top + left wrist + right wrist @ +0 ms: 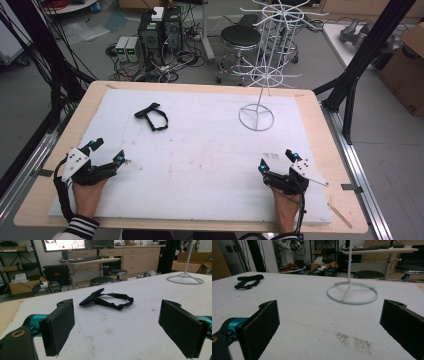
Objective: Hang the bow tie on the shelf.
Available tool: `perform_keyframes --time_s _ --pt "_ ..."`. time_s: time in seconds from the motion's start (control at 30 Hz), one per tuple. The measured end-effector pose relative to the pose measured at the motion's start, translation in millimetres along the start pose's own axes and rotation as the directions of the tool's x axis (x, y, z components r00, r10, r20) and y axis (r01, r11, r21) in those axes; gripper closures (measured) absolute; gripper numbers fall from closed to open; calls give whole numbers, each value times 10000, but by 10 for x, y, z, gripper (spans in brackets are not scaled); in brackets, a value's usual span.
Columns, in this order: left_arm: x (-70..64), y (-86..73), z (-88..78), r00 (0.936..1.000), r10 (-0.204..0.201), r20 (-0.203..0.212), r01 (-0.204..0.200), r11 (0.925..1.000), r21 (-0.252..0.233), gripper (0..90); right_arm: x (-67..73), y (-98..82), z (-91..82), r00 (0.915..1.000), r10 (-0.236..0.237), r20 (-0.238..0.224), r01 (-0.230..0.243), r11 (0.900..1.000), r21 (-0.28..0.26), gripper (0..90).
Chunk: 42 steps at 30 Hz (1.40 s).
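Nothing started: black fabric strap (152, 116) untouched on white foam mat (200, 165), white wire rack (260, 75) bare. Left gripper (106, 151) & right gripper (276, 160) wide open, both empty.

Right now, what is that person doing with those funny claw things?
A person holds a left gripper and a right gripper, both open and empty, low over the white mat. A black strap lies ahead of the left one, untouched. A white wire rack stands ahead of the right one. Nothing is picked up yet.
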<state>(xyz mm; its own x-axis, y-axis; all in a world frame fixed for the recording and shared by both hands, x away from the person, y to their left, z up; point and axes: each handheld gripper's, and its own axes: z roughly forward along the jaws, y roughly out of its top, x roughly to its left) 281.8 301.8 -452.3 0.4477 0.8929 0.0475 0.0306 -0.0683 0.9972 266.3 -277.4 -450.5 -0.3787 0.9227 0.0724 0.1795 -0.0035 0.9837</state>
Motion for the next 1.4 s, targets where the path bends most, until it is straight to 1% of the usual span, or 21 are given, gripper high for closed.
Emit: perform_keyframes --time_s 0.27,0.37,0.47,0.57,0.7,0.8,0.9,1.07,1.17,1.27,1.33,1.4 --pt "12 2 1 9999 -145 -41 146 9999 36 143 -4 -1 -1 10000 -1 -20 1 10000 -29 14" --pt "18 3 8 9995 -273 -186 274 9996 69 143 -1 -2 -6 10000 -46 -50 46 10000 -45 15" --pt "24 4 2 9994 -280 -184 281 9996 96 144 3 -3 -6 10000 -41 -59 40 10000 -57 15" --pt "26 3 6 9989 -392 -243 393 9992 54 143 -5 -2 -3 10000 -32 -64 31 10000 -60 15" --pt "30 4 4 9987 -419 -295 421 9991 79 143 -8 0 -2 10000 69 -69 -69 10000 -22 15" --pt "33 5 3 9987 -415 -303 419 9991 113 142 -7 -1 -2 10000 40 -48 -40 10000 -22 15" --pt "33 5 10 9980 -518 -350 521 9986 90 142 -8 0 0 10000 38 -40 -38 10000 -6 15" --pt "42 5 8 9979 -538 -362 542 9985 100 141 -1 1 0 10000 33 -15 -33 10000 34 14" --pt "47 7 11 9971 -631 -425 637 9979 129 141 -1 2 2 10000 0 -10 0 10000 31 14" --pt "59 13 20 9961 -754 -460 764 9969 202 140 2 3 5 10000 -17 52 17 10000 44 15" --pt "72 29 20 9963 -590 -630 618 9971 444 140 3 2 5 10000 -42 60 42 10000 35 15" --pt "87 58 15 9965 -626 -554 654 9965 512 140 3 2 5 10000 -36 62 36 10000 33 14"
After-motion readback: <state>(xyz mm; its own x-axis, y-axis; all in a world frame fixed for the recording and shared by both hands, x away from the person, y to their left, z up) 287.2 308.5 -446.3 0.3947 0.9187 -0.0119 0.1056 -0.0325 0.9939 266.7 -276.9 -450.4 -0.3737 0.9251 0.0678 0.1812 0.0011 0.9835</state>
